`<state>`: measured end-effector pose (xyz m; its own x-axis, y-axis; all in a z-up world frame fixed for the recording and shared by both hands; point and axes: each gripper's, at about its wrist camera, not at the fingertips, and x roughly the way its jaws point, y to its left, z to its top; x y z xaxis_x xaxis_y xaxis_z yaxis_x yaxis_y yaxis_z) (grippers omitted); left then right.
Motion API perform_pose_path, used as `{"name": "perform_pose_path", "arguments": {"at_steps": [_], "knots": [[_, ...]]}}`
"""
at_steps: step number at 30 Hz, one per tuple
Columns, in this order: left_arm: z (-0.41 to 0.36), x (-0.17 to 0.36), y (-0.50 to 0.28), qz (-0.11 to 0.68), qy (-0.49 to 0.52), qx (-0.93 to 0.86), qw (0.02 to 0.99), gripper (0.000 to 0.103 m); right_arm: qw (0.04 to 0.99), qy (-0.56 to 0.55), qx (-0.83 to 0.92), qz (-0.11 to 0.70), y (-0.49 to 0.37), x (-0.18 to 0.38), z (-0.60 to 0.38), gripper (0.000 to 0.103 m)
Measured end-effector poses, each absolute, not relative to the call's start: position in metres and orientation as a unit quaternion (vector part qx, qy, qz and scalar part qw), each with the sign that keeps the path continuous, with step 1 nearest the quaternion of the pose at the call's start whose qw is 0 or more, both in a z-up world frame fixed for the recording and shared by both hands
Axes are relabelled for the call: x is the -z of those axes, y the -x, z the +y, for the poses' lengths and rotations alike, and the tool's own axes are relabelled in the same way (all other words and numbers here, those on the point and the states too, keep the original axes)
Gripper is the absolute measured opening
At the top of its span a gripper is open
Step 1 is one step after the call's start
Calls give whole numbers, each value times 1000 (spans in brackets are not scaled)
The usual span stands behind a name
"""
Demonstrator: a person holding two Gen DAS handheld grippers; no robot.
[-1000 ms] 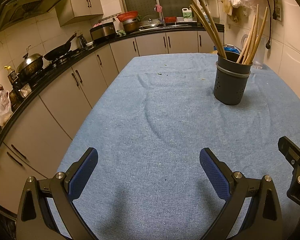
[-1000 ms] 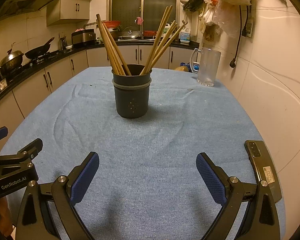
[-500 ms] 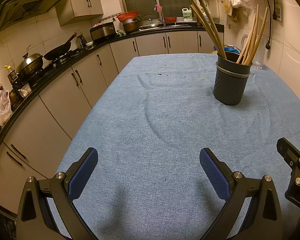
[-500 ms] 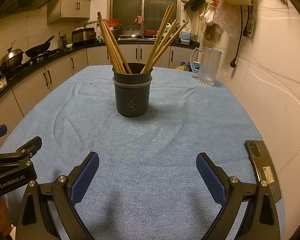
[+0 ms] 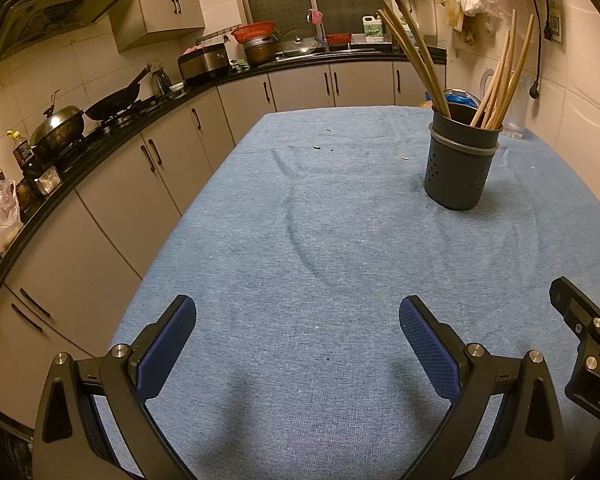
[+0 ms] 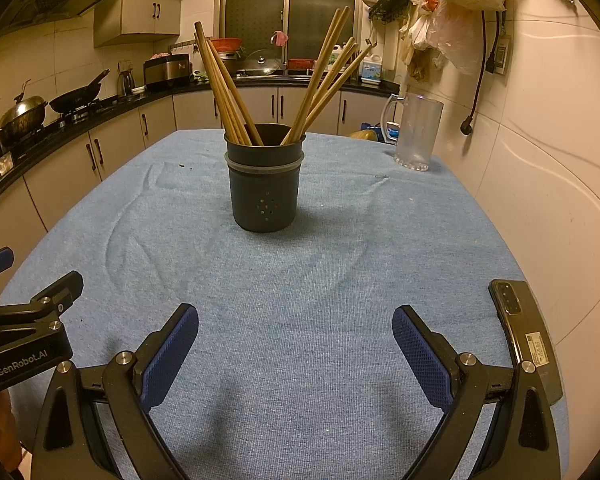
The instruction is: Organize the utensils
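Change: against the frames a second ago we see next to nothing moved; the holder sits slightly lower in the right wrist view, so we judge a small drift of the camera.
Left gripper: we hold its blue pads wide apart, empty, low over the near cloth.
Right gripper: likewise spread and empty.
Chopsticks: all standing fanned in the dark utensil holder, mid-table, far from both tools.
Tablecloth: no loose utensils visible.
Phone: near right edge.
Meaning: we judge the sorting finished.
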<state>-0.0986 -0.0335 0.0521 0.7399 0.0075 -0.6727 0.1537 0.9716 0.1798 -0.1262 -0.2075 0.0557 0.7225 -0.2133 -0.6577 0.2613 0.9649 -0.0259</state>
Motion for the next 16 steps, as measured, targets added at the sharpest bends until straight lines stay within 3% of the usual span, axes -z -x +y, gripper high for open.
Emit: {"name": "perform_pose_path", "arguments": {"at_steps": [16], "knots": [[-19, -45, 75, 395, -97, 24, 913, 101, 917, -66, 121, 374, 119, -48, -238, 100]]}}
